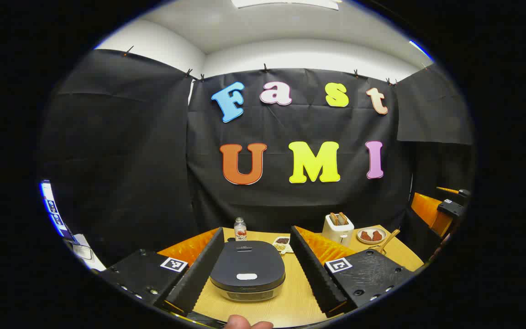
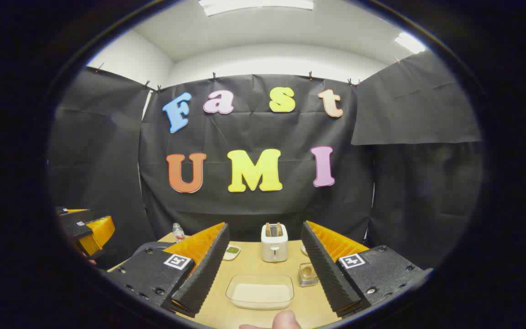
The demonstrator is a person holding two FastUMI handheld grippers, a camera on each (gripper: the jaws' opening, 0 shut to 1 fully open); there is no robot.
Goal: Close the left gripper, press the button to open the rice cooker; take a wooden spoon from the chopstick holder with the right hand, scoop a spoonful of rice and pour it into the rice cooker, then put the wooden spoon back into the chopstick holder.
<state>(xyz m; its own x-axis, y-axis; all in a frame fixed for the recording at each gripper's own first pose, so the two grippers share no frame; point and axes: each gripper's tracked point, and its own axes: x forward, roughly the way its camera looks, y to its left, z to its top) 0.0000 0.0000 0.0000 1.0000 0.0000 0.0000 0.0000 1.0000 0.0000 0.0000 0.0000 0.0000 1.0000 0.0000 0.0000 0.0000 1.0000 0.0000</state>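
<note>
From my left gripper (image 1: 256, 274), the rice cooker (image 1: 247, 270) sits on the table (image 1: 297, 304) between my spread fingers, near the front edge. Behind it, toward the back edge, a small bottle (image 1: 240, 229) stands to the left and a dish of beans (image 1: 282, 242) to the right. Farther right along the back stands a toaster (image 1: 339, 228), then a plate (image 1: 371, 235), with a wooden spoon (image 1: 388, 241) just before it.

From my right gripper (image 2: 263, 274), a shallow tray (image 2: 260, 291) lies between my fingers near the front edge; the toaster stands behind it, a stack of small dishes (image 2: 307, 274) to its right.
</note>
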